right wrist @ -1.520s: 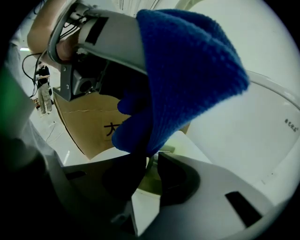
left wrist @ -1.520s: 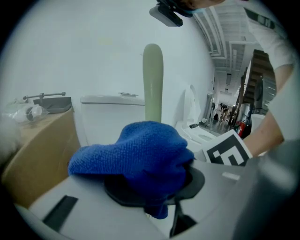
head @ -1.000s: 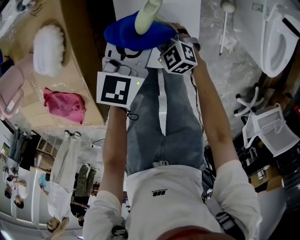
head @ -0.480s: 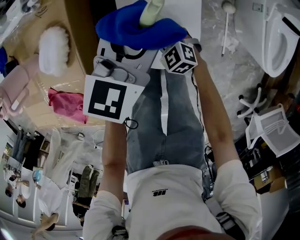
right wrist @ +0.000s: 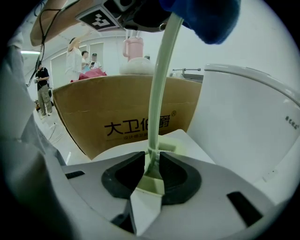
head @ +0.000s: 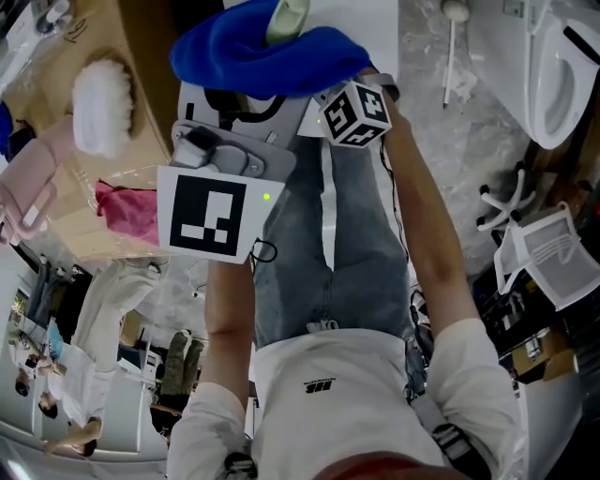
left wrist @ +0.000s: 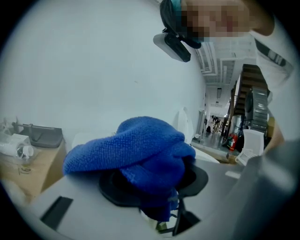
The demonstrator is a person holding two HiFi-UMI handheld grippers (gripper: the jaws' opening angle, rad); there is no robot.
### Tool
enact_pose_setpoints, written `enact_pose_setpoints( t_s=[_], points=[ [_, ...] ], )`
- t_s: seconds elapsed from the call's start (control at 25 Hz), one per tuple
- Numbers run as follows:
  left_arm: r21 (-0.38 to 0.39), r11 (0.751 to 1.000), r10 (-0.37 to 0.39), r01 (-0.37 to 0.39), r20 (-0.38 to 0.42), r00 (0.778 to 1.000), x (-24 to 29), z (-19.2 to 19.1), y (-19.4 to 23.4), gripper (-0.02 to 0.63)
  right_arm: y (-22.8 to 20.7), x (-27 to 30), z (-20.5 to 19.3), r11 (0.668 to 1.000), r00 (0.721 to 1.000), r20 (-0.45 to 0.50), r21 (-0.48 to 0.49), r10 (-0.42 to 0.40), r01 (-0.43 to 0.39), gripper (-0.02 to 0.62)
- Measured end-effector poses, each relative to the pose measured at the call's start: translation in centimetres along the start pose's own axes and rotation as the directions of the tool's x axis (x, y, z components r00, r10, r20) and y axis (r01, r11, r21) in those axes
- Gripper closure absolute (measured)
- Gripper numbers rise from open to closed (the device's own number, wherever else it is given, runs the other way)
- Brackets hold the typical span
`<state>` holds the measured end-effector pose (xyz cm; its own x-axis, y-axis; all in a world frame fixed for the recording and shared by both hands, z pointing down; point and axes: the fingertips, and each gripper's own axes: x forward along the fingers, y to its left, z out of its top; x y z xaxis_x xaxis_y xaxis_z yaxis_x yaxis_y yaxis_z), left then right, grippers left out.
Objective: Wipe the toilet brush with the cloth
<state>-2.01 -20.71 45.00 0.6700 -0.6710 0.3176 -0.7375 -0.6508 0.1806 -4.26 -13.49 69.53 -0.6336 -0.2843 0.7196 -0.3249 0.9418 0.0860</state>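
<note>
A blue cloth [head: 262,58] is bunched at the top of the head view, and my left gripper [head: 239,94] is shut on it. The same blue cloth [left wrist: 140,154] drapes over the jaws in the left gripper view. The pale green toilet brush handle [head: 287,19] pokes out through the cloth. My right gripper [right wrist: 152,161] is shut on that toilet brush handle [right wrist: 161,93], which rises up to the cloth [right wrist: 206,14] wrapped round it above. The brush head is hidden.
A cardboard box [head: 122,141] with a white fluffy thing [head: 101,103] and a pink cloth [head: 127,211] stands at the left. A toilet [head: 558,75] is at the right, a white folding rack [head: 548,258] below it. People stand at the lower left.
My left gripper has slid with the blue cloth along the brush handle, toward the top of the view and a little left. The right gripper has stayed put.
</note>
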Motion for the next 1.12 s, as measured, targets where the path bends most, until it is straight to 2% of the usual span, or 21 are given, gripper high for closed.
enact_pose_setpoints(
  t_s=[0.4,0.64,1.12],
  points=[
    [0.005,0.999,0.043,-0.043,-0.076,0.996,0.4,-5.6,0.3,0.464,0.1,0.4,-0.4,1.000,1.000,0.026,0.000,-0.005,0.005,0.500],
    [-0.020,0.997,0.069,-0.072,-0.114,0.991,0.9,-9.6,0.5,0.483,0.1,0.4,-0.4,1.000,1.000,0.031,0.001,-0.005,0.005,0.500],
    [-0.032,0.997,0.067,-0.076,-0.215,0.974,2.6,-16.8,0.8,0.492,0.1,0.3,-0.5,1.000,0.999,0.041,0.005,-0.007,0.007,0.500]
  ],
)
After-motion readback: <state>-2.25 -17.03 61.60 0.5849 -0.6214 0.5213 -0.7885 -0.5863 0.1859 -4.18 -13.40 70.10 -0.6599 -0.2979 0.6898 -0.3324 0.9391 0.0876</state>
